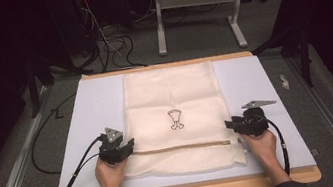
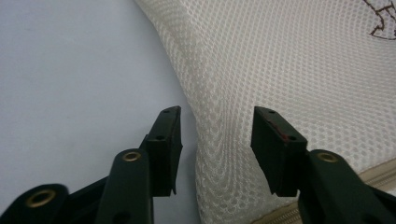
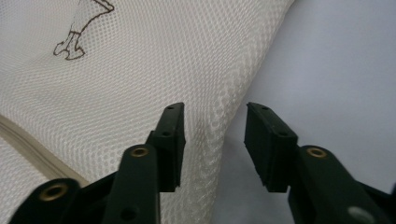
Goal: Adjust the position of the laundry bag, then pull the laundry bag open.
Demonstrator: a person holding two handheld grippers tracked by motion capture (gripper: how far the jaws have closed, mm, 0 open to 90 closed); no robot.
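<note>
Left gripper point(image 1: 129, 145) sits wide open around the left edge of the cream mesh zippered laundry bag point(image 1: 175, 107), not pinching it yet. Right gripper point(image 1: 229, 125) does likewise at the right edge, and the bag lies flat mid-desk point(image 1: 90, 105).

High view overhead, facing forward-down; both gripper views close, sharing mesh bag point(image 1: 176, 117) edges.

Left gripper point(image 1: 129, 145), right gripper point(image 1: 230, 125): fingers point(image 2: 168, 140) apart.
</note>
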